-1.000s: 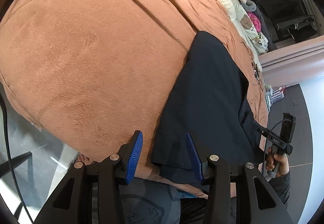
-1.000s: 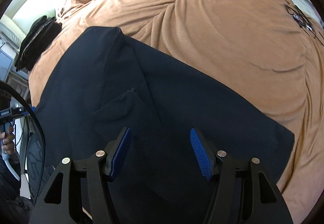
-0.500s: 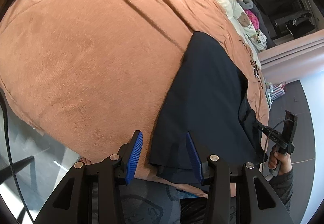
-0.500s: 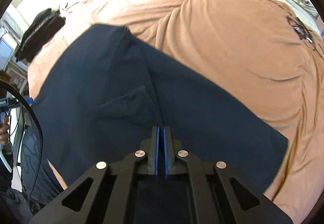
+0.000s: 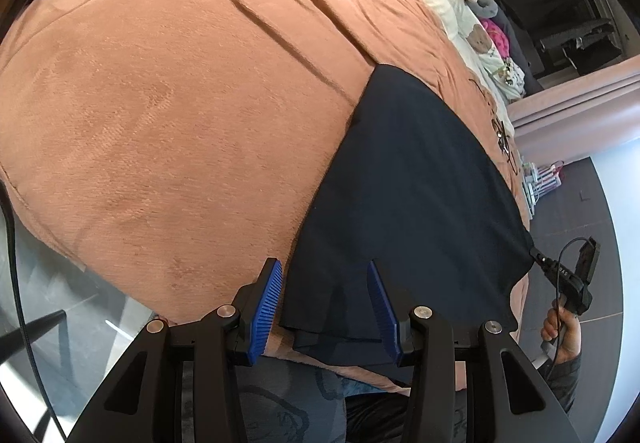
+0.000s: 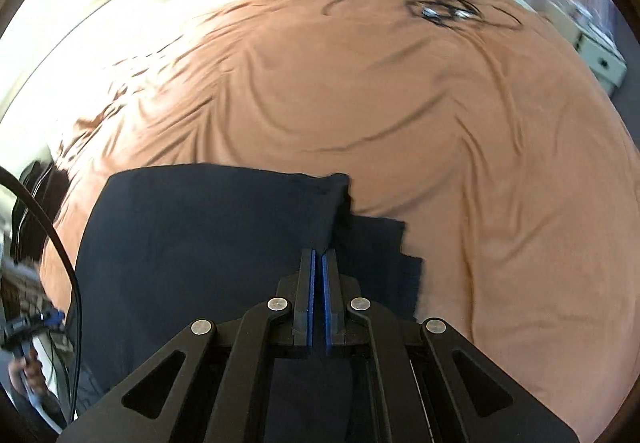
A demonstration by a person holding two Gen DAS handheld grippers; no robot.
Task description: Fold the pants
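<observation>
Rumpled orange blanket (image 5: pixel 168 131) covers bed; right gripper (image 6: pixel 319 263) pinches dark pants (image 5: pixel 408 203), left gripper (image 5: pixel 324 295) spread; grey floor (image 5: pixel 600 203).

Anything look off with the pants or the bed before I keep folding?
Nothing damaged. The pants lie askew: under the right hand-held gripper, pinching a fold, layers stick out in uneven steps at the right edge. The blanket is wrinkled.

I see matt, smooth dark cloth pants (image 5: pixel 408 203) on a fuzzy, napped orange blanket (image 5: pixel 160 103), with ribbed blue pads (image 5: pixel 268 307).
</observation>
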